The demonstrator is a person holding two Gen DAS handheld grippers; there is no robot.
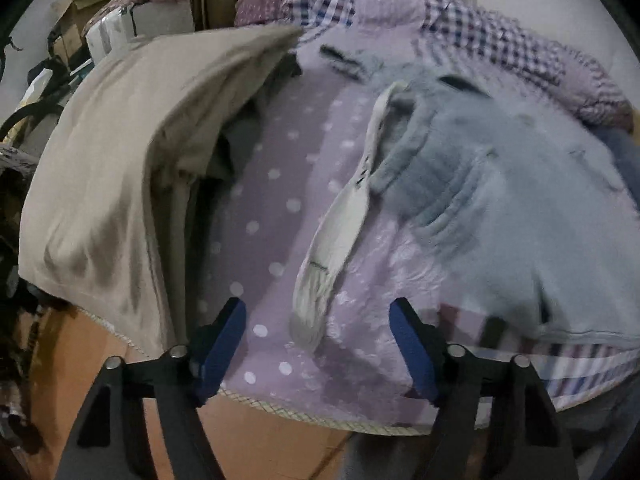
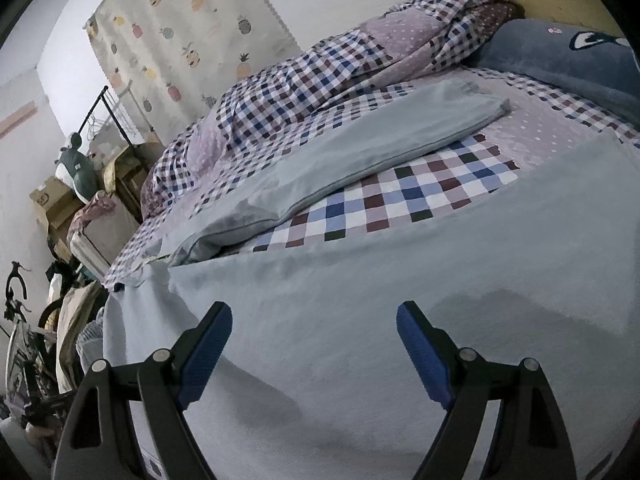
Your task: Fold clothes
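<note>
While both tools hang with fingers apart, the left tool (image 1: 318, 340) faces a crumpled pale grey-blue fleece garment (image 1: 500, 208) on the bed (image 1: 264, 200), the right tool (image 2: 314, 344) over a flat pale blue cloth (image 2: 360, 300).

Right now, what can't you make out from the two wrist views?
- Left wrist view: motion blur smears the light blue garment; its outline is unclear.
- Left wrist view: what lies under the beige cloth is hidden in shadow.
- Right wrist view: the garment's near edge is hidden by the right gripper and the frame edge.
- Right wrist view: the blue pillow is cut off at the right edge.
</note>
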